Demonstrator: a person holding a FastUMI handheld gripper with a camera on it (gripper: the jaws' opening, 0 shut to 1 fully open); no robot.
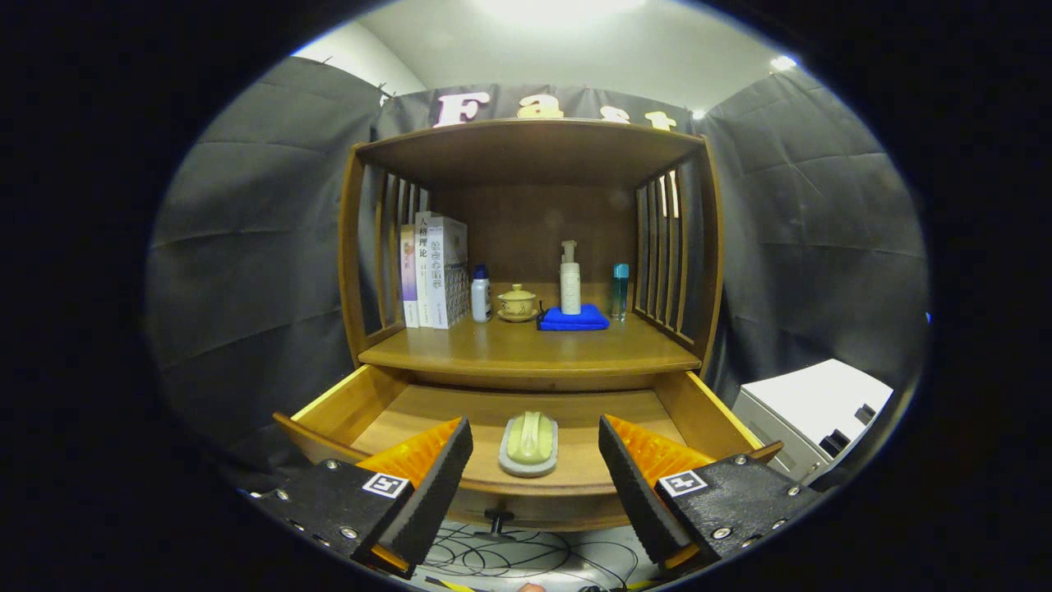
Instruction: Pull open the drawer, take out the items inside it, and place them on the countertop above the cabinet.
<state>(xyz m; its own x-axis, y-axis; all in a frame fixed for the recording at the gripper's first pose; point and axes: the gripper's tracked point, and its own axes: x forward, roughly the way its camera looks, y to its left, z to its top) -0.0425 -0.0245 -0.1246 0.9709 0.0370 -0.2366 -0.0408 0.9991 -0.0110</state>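
Fisheye camera riding the hand-held gripper (534, 477), facing the wooden cabinet (530, 247) head-on, close above the open drawer (345, 403), fingers spread at 6 o'clock

The tall white book (426, 267) among the books at centre left, on the cabinet shelf, bears the Chinese spine title 人格理论; its neighbours' print is too small to read. The gripper (536, 432), fingers spread apart, carries a square coded marker (386, 484) on each finger.

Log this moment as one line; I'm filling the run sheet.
drawer: open | soap dish: inside, untouched | hand-held gripper: open, dish between fingers | countertop: dish not yet placed
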